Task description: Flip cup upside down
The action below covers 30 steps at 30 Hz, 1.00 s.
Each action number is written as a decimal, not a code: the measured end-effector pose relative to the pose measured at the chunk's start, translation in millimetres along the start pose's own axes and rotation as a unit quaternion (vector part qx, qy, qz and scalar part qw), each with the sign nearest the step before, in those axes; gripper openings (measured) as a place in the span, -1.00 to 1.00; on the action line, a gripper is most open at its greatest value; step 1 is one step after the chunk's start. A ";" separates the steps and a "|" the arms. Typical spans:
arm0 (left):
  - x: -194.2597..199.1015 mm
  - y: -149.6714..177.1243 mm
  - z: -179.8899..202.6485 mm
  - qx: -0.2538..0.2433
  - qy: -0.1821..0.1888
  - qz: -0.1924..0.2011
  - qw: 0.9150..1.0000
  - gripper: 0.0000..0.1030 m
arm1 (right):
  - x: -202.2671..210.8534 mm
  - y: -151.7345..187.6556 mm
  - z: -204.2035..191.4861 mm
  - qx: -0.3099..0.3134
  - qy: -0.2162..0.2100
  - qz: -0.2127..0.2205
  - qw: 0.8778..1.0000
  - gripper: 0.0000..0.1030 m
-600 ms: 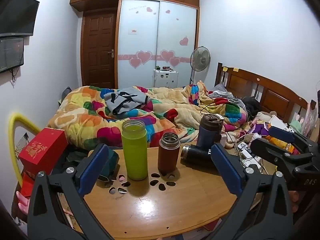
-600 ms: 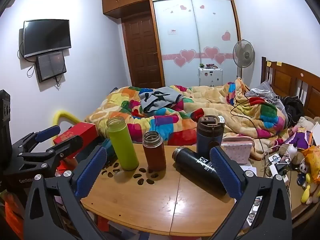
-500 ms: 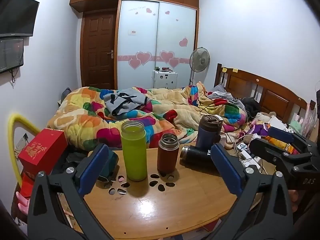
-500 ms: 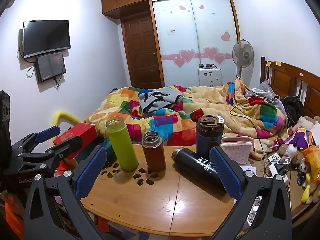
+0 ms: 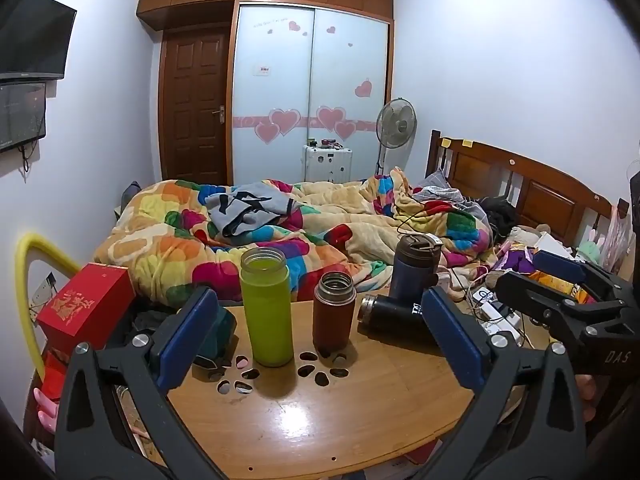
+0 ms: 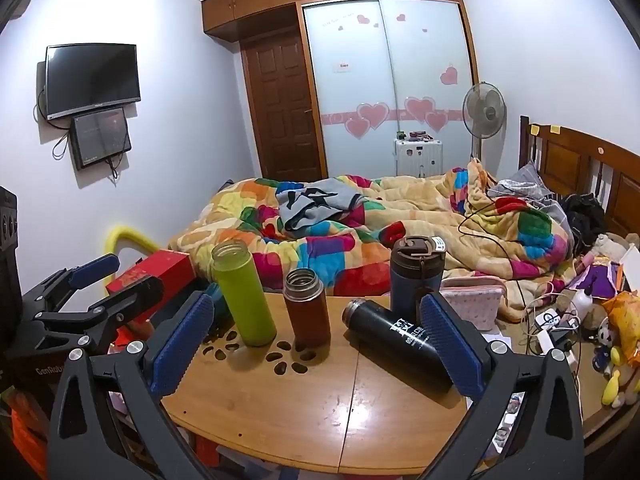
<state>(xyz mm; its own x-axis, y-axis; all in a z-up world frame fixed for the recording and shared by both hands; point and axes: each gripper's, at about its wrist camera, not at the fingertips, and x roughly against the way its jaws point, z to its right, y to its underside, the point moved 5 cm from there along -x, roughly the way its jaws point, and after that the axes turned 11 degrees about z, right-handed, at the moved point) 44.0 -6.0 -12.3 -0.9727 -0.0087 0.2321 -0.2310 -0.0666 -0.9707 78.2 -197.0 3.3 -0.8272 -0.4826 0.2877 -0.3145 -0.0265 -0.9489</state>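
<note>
Black cup [image 6: 402,343] lying sideways, both grippers spread

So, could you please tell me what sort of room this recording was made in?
It looks like a home bedroom: an unmade bed with a colourful blanket and wooden headboard, a sliding-door wardrobe with heart stickers, and a wall-mounted TV. The flasks stand on a small wooden table beside the bed.

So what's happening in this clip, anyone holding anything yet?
Nothing is held yet. Both sets of tongs, left and right, are open and hover at the near edge of the round wooden table. On it stand a green cup, a brown cup and a lidded dark blue tumbler, all upright, while a black flask lies on its side. No cup has been flipped.
</note>
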 end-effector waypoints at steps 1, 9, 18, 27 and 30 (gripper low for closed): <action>0.5 -0.9 -0.5 0.001 0.000 0.001 1.000 1.00 | -0.3 -0.4 -0.3 0.000 0.000 0.000 1.000 1.00; 2.8 -0.1 -3.1 0.003 0.000 0.005 1.000 1.00 | 0.6 -3.6 -2.3 -0.001 0.000 0.005 1.000 1.00; 6.0 -0.8 -2.4 -0.001 0.002 0.008 1.000 1.00 | 0.9 -4.7 -3.6 0.000 0.000 0.006 1.000 1.00; 6.8 -1.0 -1.7 -0.001 0.001 0.009 1.000 1.00 | 1.7 -5.7 -4.8 0.000 0.000 0.008 1.000 1.00; 6.5 -1.1 -1.8 -0.001 0.001 0.008 1.000 1.00 | 2.0 -5.5 -4.8 0.000 -0.001 0.008 1.000 1.00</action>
<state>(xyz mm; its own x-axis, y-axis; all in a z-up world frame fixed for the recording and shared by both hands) 37.9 -4.2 -9.9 -0.9764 -0.0071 0.2157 -0.2148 -0.0637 -0.9746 76.1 -193.7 9.7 -0.8313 -0.4845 0.2723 -0.3016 -0.0182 -0.9533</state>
